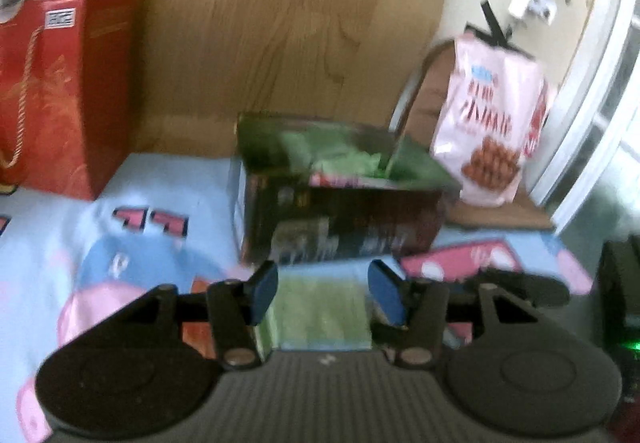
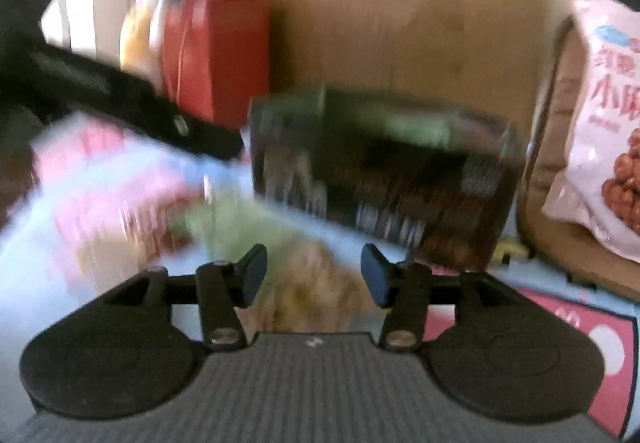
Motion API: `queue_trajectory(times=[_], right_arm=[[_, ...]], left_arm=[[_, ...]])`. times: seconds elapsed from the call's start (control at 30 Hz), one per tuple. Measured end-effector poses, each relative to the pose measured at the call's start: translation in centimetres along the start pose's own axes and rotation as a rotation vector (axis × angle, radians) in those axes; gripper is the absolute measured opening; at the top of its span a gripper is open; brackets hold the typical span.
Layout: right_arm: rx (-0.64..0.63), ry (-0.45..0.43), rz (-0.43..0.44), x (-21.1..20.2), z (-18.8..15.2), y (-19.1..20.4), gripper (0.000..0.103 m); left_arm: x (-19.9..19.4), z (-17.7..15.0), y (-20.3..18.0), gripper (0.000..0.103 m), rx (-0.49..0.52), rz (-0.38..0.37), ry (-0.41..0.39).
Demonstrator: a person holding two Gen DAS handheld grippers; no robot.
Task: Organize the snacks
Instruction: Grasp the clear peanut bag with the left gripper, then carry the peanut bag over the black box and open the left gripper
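My left gripper (image 1: 324, 293) is open low over the cloth. A flat green snack packet (image 1: 320, 313) lies between its blue pads (image 1: 262, 293); I cannot tell whether they touch it. Just beyond stands a dark open box (image 1: 340, 219) with green packets (image 1: 340, 159) inside. My right gripper (image 2: 314, 275) is also open, and a blurred tan snack packet (image 2: 316, 295) lies on the cloth under its gap. The same dark box (image 2: 380, 183) sits right ahead of it. A green packet (image 2: 224, 219) and pink packets (image 2: 116, 195) lie to its left, smeared by blur.
A tall red gift bag (image 1: 68, 91) stands at the back left. A pink snack bag (image 1: 492, 123) leans on a brown chair (image 1: 428, 95) to the right of the box. A wooden panel (image 1: 260, 23) backs the blue and pink patterned cloth (image 1: 132, 211).
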State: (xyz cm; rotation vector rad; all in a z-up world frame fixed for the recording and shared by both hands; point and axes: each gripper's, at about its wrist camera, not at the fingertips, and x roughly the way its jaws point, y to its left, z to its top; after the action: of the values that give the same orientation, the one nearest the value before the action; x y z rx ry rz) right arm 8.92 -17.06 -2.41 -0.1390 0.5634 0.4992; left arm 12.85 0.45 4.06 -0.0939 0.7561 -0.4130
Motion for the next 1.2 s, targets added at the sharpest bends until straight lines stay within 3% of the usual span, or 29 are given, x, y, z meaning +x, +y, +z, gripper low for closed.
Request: queue_trajectory(times=[0.13,0.4,0.43,0.5,0.63,0.77,0.83,0.9,0.93,0.97,1.07,1.17,1.2], right_arm=[[-0.038,0.035,-0.044,-1.8,-1.1,0.6,0.053],[-0.004,0.010,0.017,-9.7,-6.3,2.4,0.055],[0.000,0.001,0.017,-10.4,-6.7,2.5,0.057],[0.045,-0.027,-0.015,-11.7,-7.1,2.5,0.076],[0.144,-0.059,-0.027,-14.6,-9.0,2.5,0.080],[0.138,-0.013,0.037,-14.0,-9.9,3.4,0.075],[0.103,-0.008,0.057,-13.3,-10.0,4.5,0.070],[0.036,-0.003,0.013,-12.7,-9.6,5.4,0.054],[0.019,-0.001,-0.012,-12.6,-9.3,5.3,0.048],[0.023,0.004,-0.034,-12.5,-9.1,4.9,0.043],[0.047,0.007,-0.103,-13.2,-9.5,2.8,0.045],[0.066,0.007,-0.296,-13.9,-10.2,0.6,0.045],[0.104,-0.008,-0.288,-14.5,-10.2,0.0,0.045]], left_arm=[[-1.8,-2.0,-1.1,0.051,-0.006,-0.035,0.008],[-4.3,-6.1,-3.6,0.051,0.019,-0.147,0.049],[-4.2,-6.5,-4.2,0.051,0.031,-0.168,0.060],[-3.9,-7.1,-5.6,0.051,0.060,-0.202,0.087],[-2.6,-8.2,-7.6,0.051,0.083,-0.273,0.175],[-1.6,-8.8,-9.6,0.054,0.143,-0.249,0.180],[-1.1,-8.4,-10.7,0.065,0.176,-0.201,0.139],[-0.3,-8.0,-11.7,0.059,0.216,-0.186,0.130],[0.4,-8.0,-11.9,0.043,0.224,-0.193,0.160],[1.2,-8.1,-12.0,0.036,0.211,-0.210,0.208],[0.8,-8.3,-11.2,0.031,0.182,-0.198,0.212],[-0.1,-8.8,-10.1,0.032,0.132,-0.246,0.263],[-0.6,-9.1,-9.7,0.032,0.118,-0.252,0.268]])
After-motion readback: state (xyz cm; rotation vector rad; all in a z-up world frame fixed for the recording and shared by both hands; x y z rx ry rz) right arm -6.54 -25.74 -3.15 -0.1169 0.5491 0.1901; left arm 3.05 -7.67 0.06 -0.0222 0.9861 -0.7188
